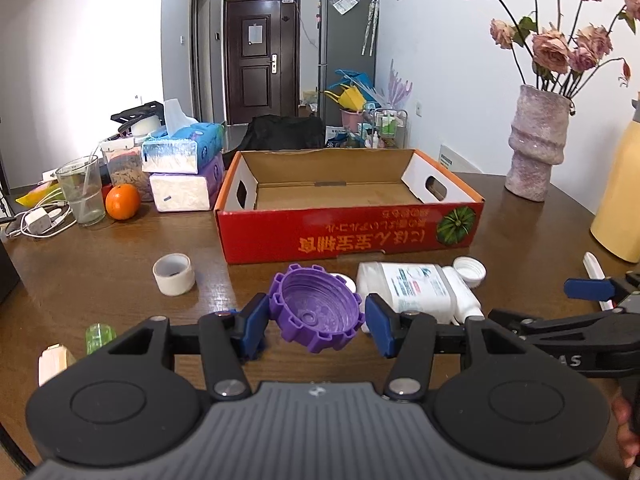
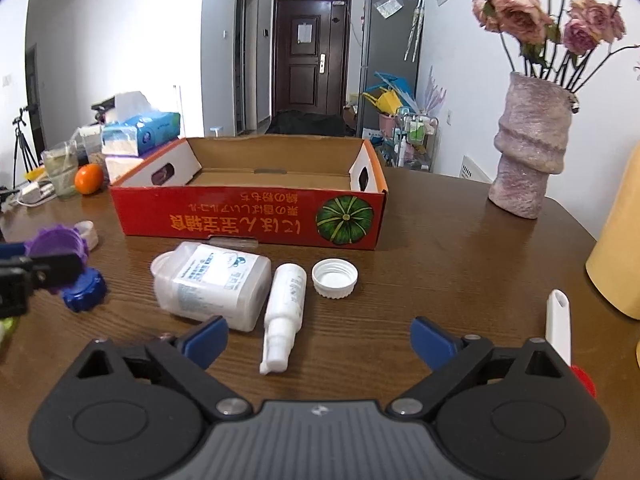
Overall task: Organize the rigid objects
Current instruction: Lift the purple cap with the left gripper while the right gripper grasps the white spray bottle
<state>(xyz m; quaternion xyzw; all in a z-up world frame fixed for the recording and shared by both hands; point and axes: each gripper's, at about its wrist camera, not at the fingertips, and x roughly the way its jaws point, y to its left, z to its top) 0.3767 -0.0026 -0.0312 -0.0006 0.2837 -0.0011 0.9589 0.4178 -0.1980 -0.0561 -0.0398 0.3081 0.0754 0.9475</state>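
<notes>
My left gripper [image 1: 316, 320] is shut on a purple gear-edged cap [image 1: 316, 312], held hollow side up just above the table in front of the red cardboard box [image 1: 344, 236]. The box is open on top and nothing shows inside it. The right wrist view shows the cap [image 2: 56, 240] above a blue gear-edged cap [image 2: 86, 290]. My right gripper [image 2: 320, 340] stands open and wide over the table. A white spray bottle [image 2: 284, 308] lies between its fingers, nearer the left one and untouched. Beside it lie a large white bottle [image 2: 212, 284] and a white screw cap [image 2: 334, 278].
A tape roll [image 1: 174, 274], a green piece [image 1: 100, 336] and a wooden block [image 1: 54, 362] lie at the left. Tissue packs [image 1: 184, 172], a glass [image 1: 80, 190] and an orange [image 1: 122, 201] stand behind. A vase [image 2: 528, 148], a yellow jug [image 2: 620, 252] and a white stick [image 2: 558, 320] are on the right.
</notes>
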